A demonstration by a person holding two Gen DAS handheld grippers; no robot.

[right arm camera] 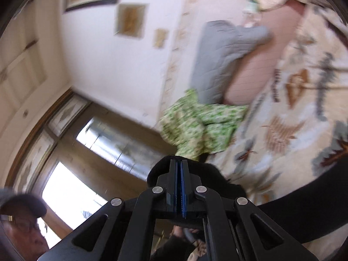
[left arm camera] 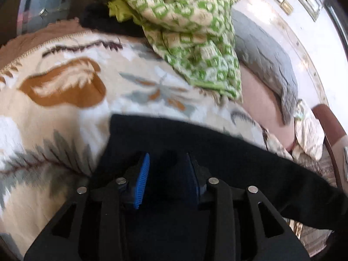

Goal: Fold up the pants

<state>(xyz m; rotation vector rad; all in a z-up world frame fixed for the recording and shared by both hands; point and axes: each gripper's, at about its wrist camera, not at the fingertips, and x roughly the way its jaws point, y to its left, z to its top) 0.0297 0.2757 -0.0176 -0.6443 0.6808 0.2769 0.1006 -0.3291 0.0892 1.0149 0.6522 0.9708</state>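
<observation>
Across the lower middle of the left wrist view, black pants (left arm camera: 195, 143) lie on the patterned bed cover (left arm camera: 65, 108); the left tool (left arm camera: 168, 174) stands apart above them. Right tool (right arm camera: 179, 169) is clamped together on black fabric.

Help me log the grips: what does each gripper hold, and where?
Right gripper: shut on the black pants, at a bunched edge. Left gripper: jaws apart over them, gripping nothing.

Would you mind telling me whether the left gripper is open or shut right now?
Open. The left gripper shows a clear gap between its blue pads, above the black pants, gripping nothing.
</observation>
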